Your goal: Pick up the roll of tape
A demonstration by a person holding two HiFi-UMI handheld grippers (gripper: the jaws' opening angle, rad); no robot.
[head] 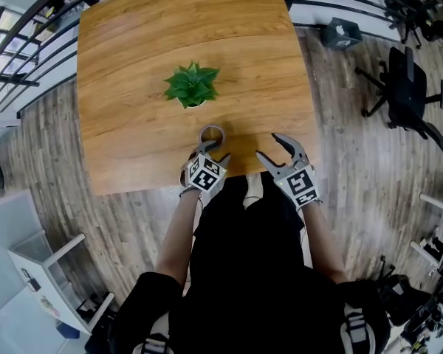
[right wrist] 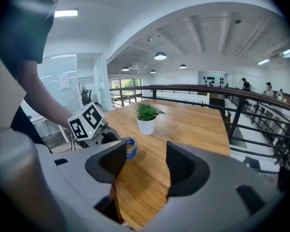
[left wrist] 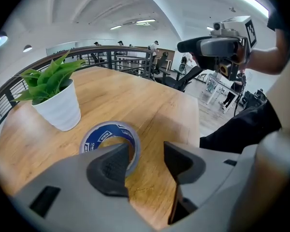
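Note:
The roll of tape (head: 212, 133), grey with a blue printed core, lies flat on the wooden table (head: 133, 65) near its front edge. In the left gripper view the roll of tape (left wrist: 102, 132) sits right at my left gripper (left wrist: 147, 153). The left jaw reaches over the hole, the right jaw stands outside the ring, and the pads do not press on it. From above, the left gripper (head: 210, 147) points down at the roll. My right gripper (head: 267, 146) hovers open and empty at the table's front edge, to the right. Its own view shows the tape (right wrist: 130, 148) beyond the right gripper (right wrist: 145, 158).
A small green plant in a white pot (head: 192, 87) stands just behind the tape, also plant (left wrist: 53, 95). A black railing (head: 29, 35) runs along the table's far side. An office chair (head: 406, 87) and a white shelf (head: 52, 271) stand on the floor.

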